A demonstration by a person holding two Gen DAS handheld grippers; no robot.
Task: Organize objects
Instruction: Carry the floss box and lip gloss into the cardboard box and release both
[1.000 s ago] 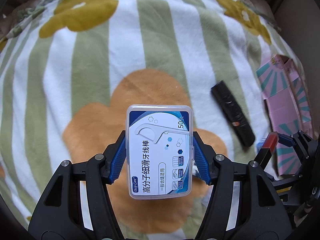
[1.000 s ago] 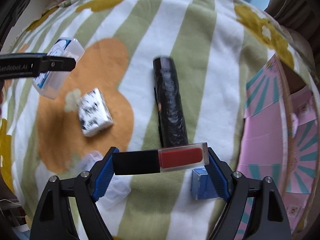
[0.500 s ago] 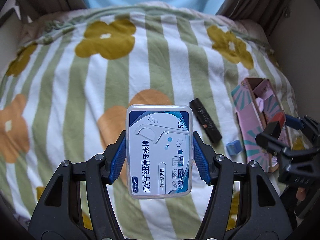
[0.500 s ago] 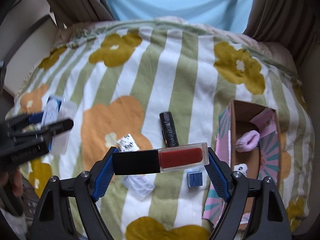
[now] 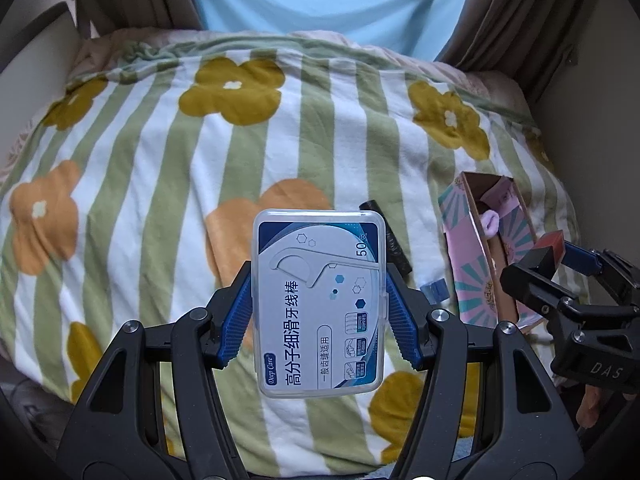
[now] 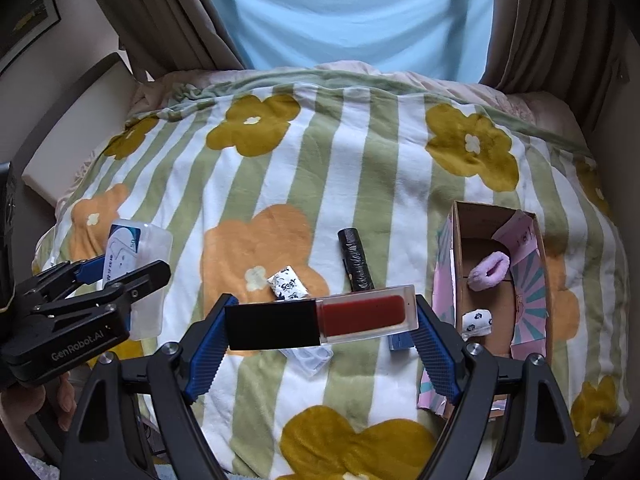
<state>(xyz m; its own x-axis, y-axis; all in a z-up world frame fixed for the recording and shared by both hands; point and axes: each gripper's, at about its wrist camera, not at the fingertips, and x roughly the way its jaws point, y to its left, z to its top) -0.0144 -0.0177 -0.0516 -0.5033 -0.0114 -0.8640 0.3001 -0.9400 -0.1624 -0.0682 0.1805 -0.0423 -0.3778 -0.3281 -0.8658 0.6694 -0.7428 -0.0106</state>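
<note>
My left gripper [image 5: 319,312] is shut on a clear floss-pick box [image 5: 320,304] with a blue and white label, held high above the flowered blanket [image 5: 168,152]. It also shows in the right wrist view [image 6: 132,256]. My right gripper [image 6: 320,322] is shut on a red lip-gloss tube [image 6: 320,322] with a black cap, held crosswise above the blanket. An open pink patterned cardboard box [image 6: 456,248] lies at the right, with a lilac fluffy scrunchie [image 6: 489,271] and a small white floral packet [image 6: 477,320] inside.
On the blanket lie a black roll [image 6: 355,260], a white printed packet [image 6: 287,288], a clear plastic case [image 6: 308,358] and a small blue block [image 6: 400,342]. A person in a light blue shirt [image 6: 352,12] sits beyond the blanket's far edge. Curtains hang either side.
Both grippers have risen and pulled back from the blanket, each still holding its object. The view has widened to show the whole blanket, the open box and the person.
</note>
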